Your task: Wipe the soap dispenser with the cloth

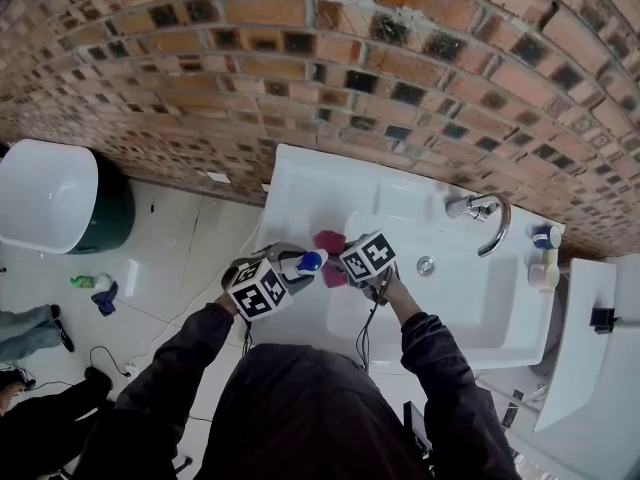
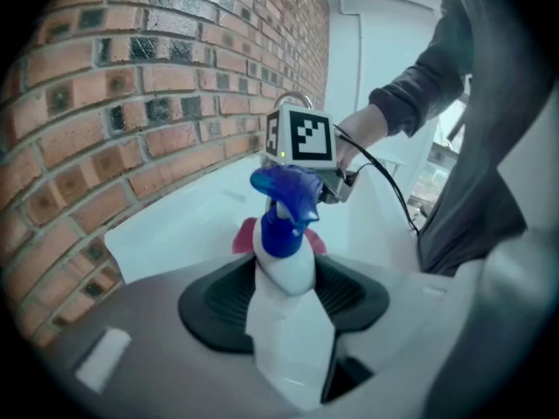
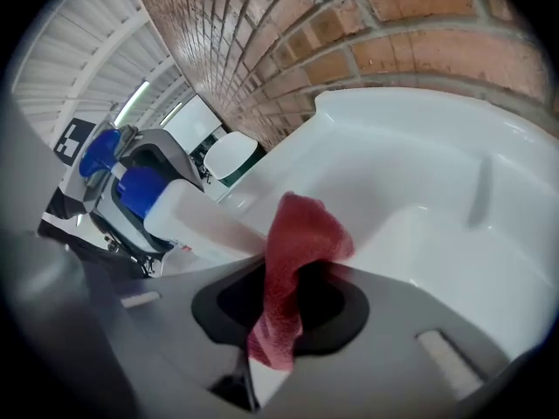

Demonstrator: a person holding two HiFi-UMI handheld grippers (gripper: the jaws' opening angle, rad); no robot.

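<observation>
A brick wall [image 1: 330, 58] backs a white washbasin [image 1: 300, 183] (chrome tap [image 1: 492, 220] at its rim) above a pale tiled floor [image 1: 190, 243].

Smooth plastic is seen on the white soap dispenser bottle with blue pump [image 2: 285, 279], nubbly matt terry on the red cloth [image 3: 293, 251], and a glossy glaze on the white ceramic sink [image 1: 318, 184].

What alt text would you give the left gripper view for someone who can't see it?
The left gripper grips a white soap dispenser with a blue pump top. Right behind it the right gripper holds a red cloth over a white sink, with a brick wall on the left.
</observation>
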